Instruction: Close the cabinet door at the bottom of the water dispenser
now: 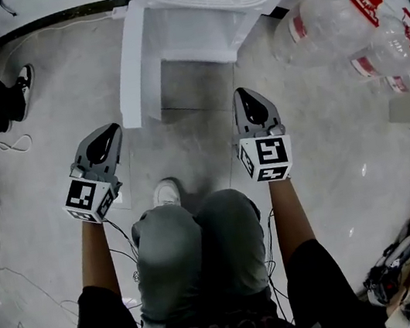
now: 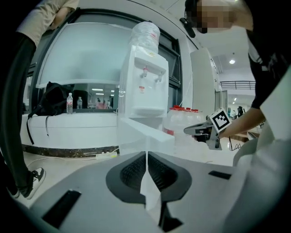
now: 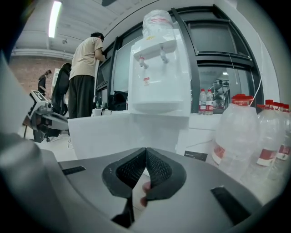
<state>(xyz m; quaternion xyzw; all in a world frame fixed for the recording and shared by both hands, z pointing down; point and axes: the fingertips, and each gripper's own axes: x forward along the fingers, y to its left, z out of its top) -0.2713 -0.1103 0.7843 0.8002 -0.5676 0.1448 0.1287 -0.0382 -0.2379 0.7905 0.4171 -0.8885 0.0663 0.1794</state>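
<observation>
Item: cabinet door point(image 1: 130, 70) at the bottom of the water dispenser point(image 1: 197, 7), standing on the floor point(image 1: 329, 153).
Position: the door is standing wide open, swinging out from the left side of the cabinet opening toward the person. Its free end is lying near the left gripper point(image 1: 110, 130).
Appearance: the door is showing as a plain white flat panel with no handle visible. It is presenting its thin edge point(image 2: 145, 132) in the left gripper view and its broad inner face point(image 3: 113, 129) in the right gripper view.
Left gripper jaws: they are pressing together with nothing between them point(image 2: 147, 157).
Right gripper point(image 1: 245, 96) jaws: they are likewise meeting tip to tip and pinching nothing point(image 3: 145, 154).
Step in hand: judged as approaching the door; neither gripper is touching it yet.
Handling advice: the left gripper seems better placed. It should be pushing with the closed tips on the outer face near the free end, far from the hinge, and following the arc until the panel is sitting flush.
Caution: the right gripper should be keeping clear of the opening as the door is swinging in.
Nearby: spare water bottles point(image 1: 336, 18) are standing to the right of the dispenser, well apart from the door.
</observation>
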